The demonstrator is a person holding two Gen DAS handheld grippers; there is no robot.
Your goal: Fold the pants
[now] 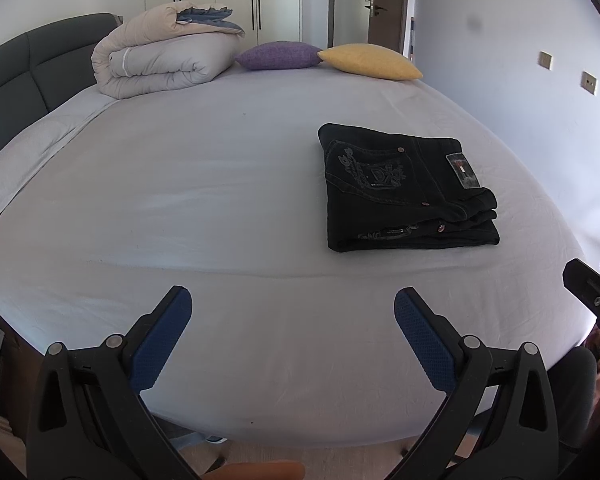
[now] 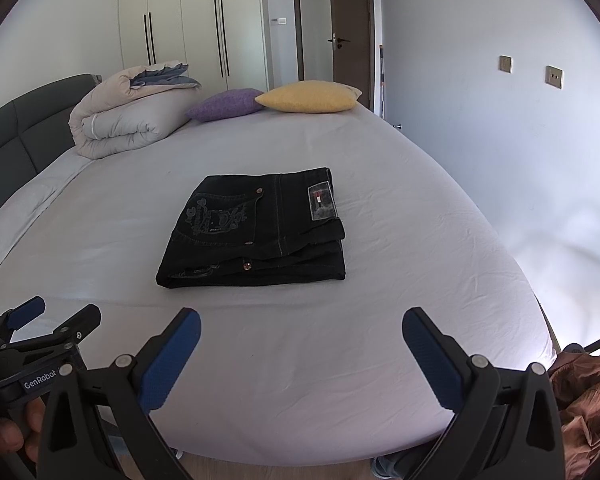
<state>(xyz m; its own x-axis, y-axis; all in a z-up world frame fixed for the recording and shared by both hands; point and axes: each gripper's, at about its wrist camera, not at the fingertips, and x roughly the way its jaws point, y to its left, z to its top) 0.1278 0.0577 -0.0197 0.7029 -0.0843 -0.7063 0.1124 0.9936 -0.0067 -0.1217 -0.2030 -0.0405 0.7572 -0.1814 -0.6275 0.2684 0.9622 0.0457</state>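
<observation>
Black pants (image 1: pixel 408 190) lie folded in a compact rectangle on the bed, back pocket and waist label up; they also show in the right wrist view (image 2: pixel 256 232). My left gripper (image 1: pixel 292 304) is open and empty, held above the near bed edge, left of and nearer than the pants. My right gripper (image 2: pixel 300 328) is open and empty, in front of the pants and apart from them. The left gripper also shows at the lower left of the right wrist view (image 2: pixel 56 314). The right gripper's fingers (image 1: pixel 588 284) show at the right edge of the left wrist view.
The bed (image 1: pixel 180 200) has a pale sheet. A rolled duvet (image 1: pixel 160 56), a purple cushion (image 1: pixel 278 55) and a yellow cushion (image 1: pixel 370 62) lie at the far end. A dark headboard (image 1: pixel 28 68) runs along the left. A wall (image 2: pixel 500 140) stands at the right.
</observation>
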